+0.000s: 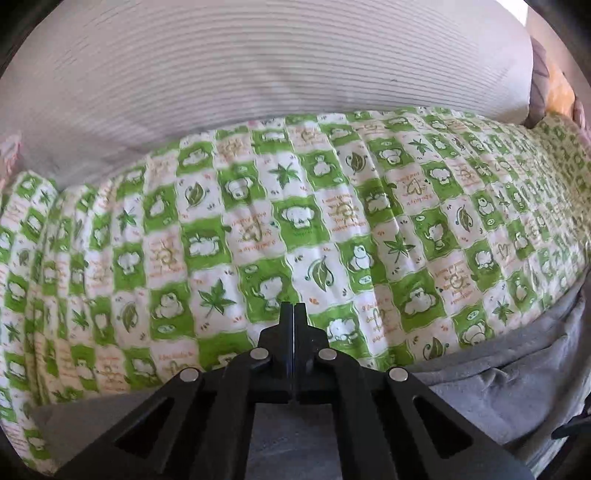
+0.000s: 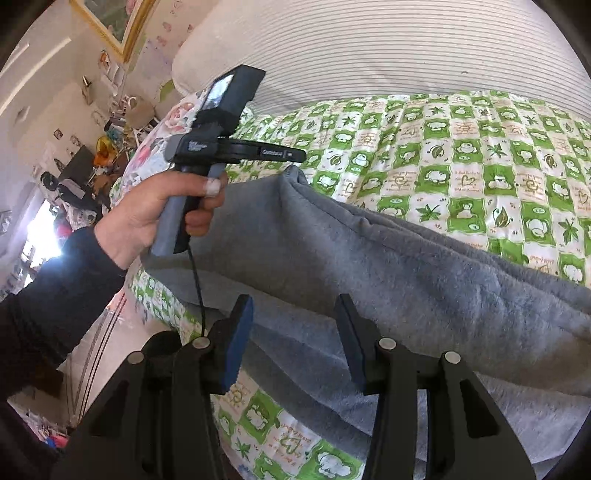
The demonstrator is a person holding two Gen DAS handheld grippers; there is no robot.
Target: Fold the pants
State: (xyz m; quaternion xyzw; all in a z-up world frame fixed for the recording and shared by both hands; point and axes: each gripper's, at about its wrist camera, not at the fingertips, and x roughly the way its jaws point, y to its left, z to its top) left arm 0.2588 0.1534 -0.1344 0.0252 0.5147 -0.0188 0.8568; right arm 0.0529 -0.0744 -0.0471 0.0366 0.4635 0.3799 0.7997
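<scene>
Grey fleece pants [image 2: 388,273] lie on a bed with a green and white patterned cover [image 2: 480,162]. In the right wrist view the left gripper [image 2: 295,162], held in a hand, lifts one end of the pants off the bed. In the left wrist view the left gripper [image 1: 293,314] has its jaws pressed together, with grey pants [image 1: 517,387] below and to the right; no cloth shows between its tips there. My right gripper [image 2: 291,317] is open, its two fingers spread just above the middle of the pants and holding nothing.
A large white striped pillow [image 2: 388,51] lies along the far side of the bed. A floral pillow [image 2: 147,147] sits at the bed's left end. Beyond it is a cluttered room with a framed picture [image 2: 110,22] on the wall.
</scene>
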